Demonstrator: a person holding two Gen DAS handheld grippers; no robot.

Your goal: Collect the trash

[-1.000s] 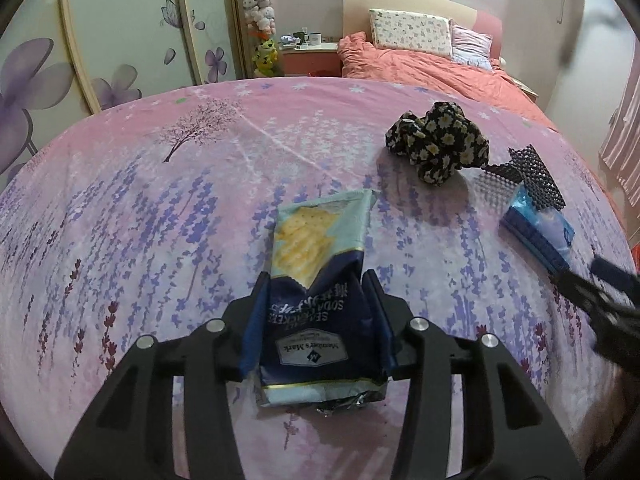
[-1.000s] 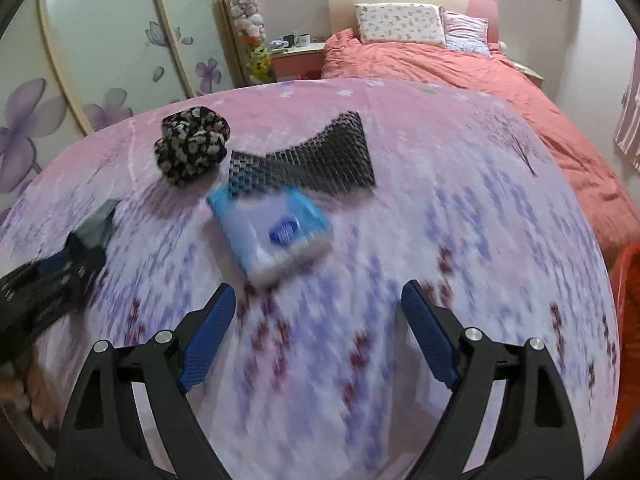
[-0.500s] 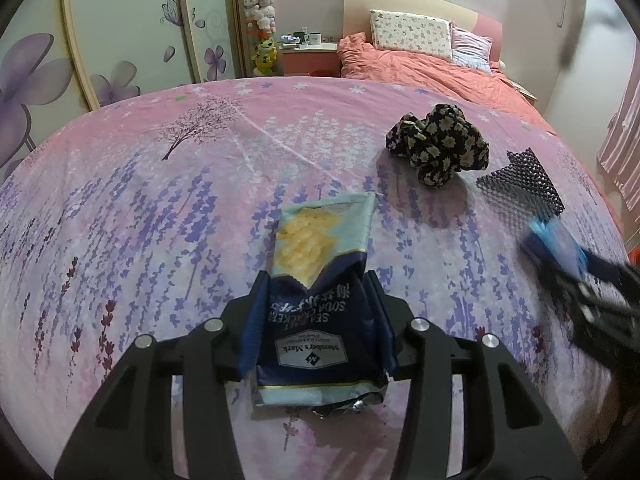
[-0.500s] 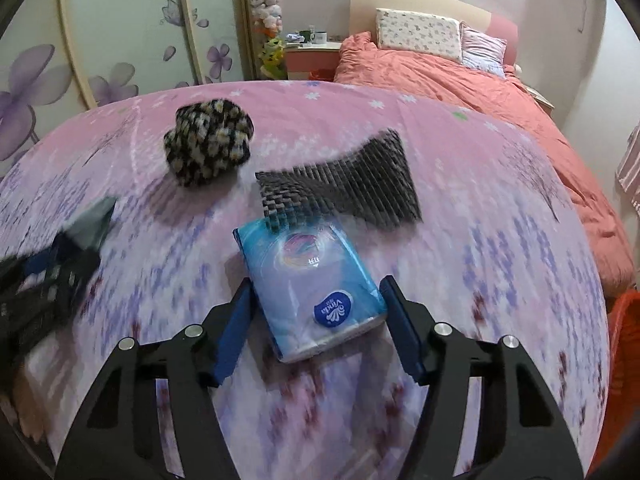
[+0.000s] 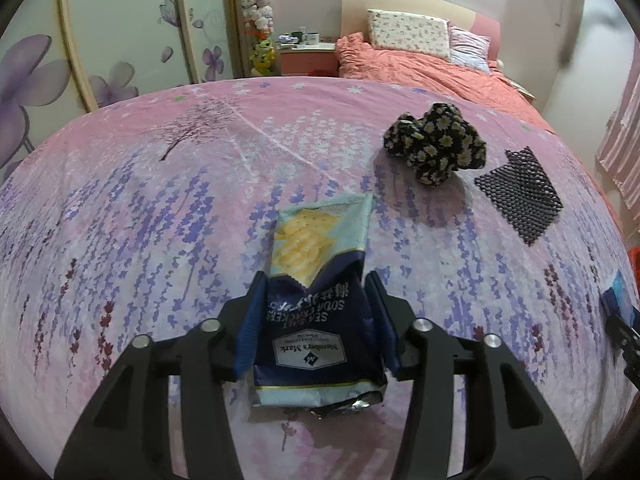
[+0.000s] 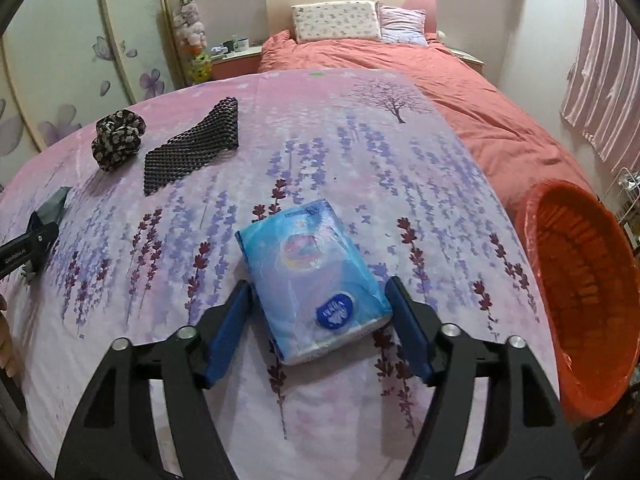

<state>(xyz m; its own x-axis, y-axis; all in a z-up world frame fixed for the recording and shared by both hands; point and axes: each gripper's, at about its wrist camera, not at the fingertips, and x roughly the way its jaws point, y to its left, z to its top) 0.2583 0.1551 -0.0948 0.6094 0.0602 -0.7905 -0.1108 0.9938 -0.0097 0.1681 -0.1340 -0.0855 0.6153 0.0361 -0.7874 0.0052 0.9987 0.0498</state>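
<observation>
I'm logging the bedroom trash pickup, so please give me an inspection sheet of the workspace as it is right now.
Surface: pink lavender-print sheet, flat.
Job's things: cracker bag between the left fingers; tissue pack between the right fingers; orange bin off the sheet's right edge, lined.
Clutter: floral cloth bundle and black mesh mat, lying apart.
Grippers: left gripper jaws opening, pads at the bag's sides; right gripper jaws opening, gaps visible beside the pack.
Cables: nothing seen.
Surroundings: bed with coral duvet, pillows, nightstand with mugs, stacked plush toys, flower-print wardrobe doors, striped curtain.
</observation>
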